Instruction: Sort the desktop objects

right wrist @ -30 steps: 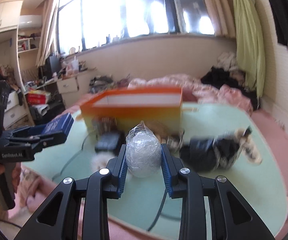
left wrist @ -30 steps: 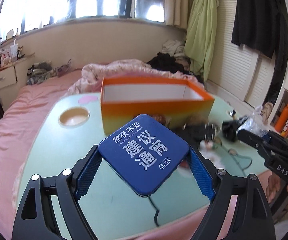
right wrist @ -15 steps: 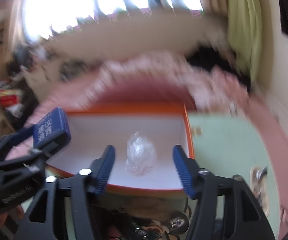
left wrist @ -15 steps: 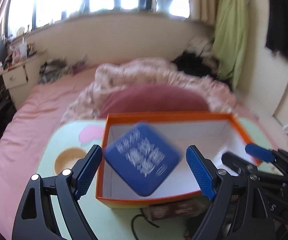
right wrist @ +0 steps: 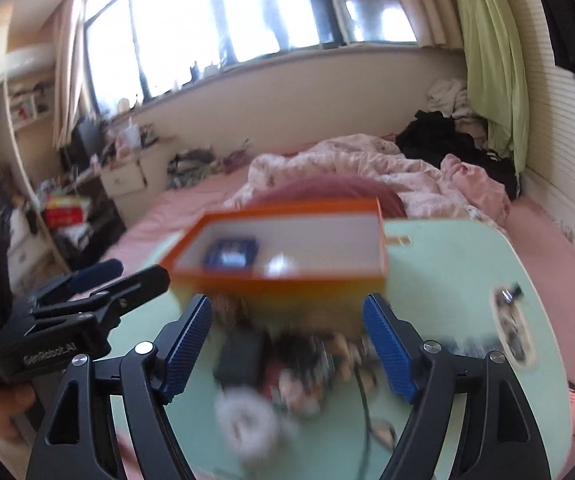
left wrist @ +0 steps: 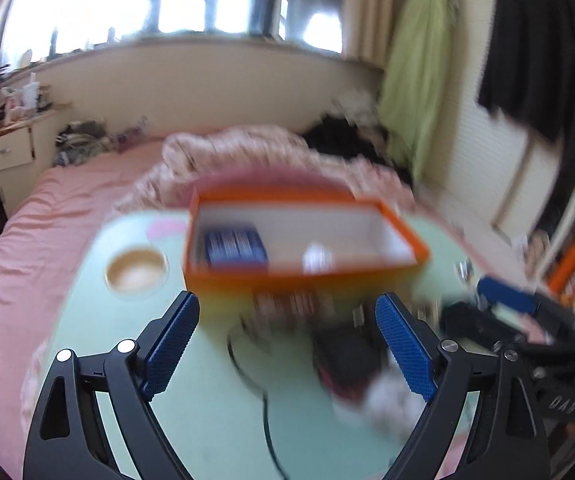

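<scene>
An orange box point(left wrist: 307, 280) with a white inside stands on the pale green table point(left wrist: 207, 408). In it lie a blue tin point(left wrist: 235, 246) at the left and a clear plastic wad point(left wrist: 317, 256) further right. The right wrist view shows the same box point(right wrist: 279, 286), tin point(right wrist: 231, 255) and wad point(right wrist: 281, 262). My left gripper point(left wrist: 287, 304) hovers short of the box's front wall, jaws opening, nothing between them. My right gripper point(right wrist: 287, 304) hangs beside it, jaws also opening and empty. Motion blurs both views.
Blurred clutter lies in front of the box: a dark block point(right wrist: 239, 356), a black cable point(left wrist: 265, 412) and a white fluffy thing point(right wrist: 247, 424). A round beige recess point(left wrist: 137, 272) sits left of the box. A pink bed point(left wrist: 47, 220) surrounds the table.
The left gripper let go of the blue tin and the right gripper let go of the plastic wad; both now lie in the box. Both grippers pulled back from it, jaws wider.
</scene>
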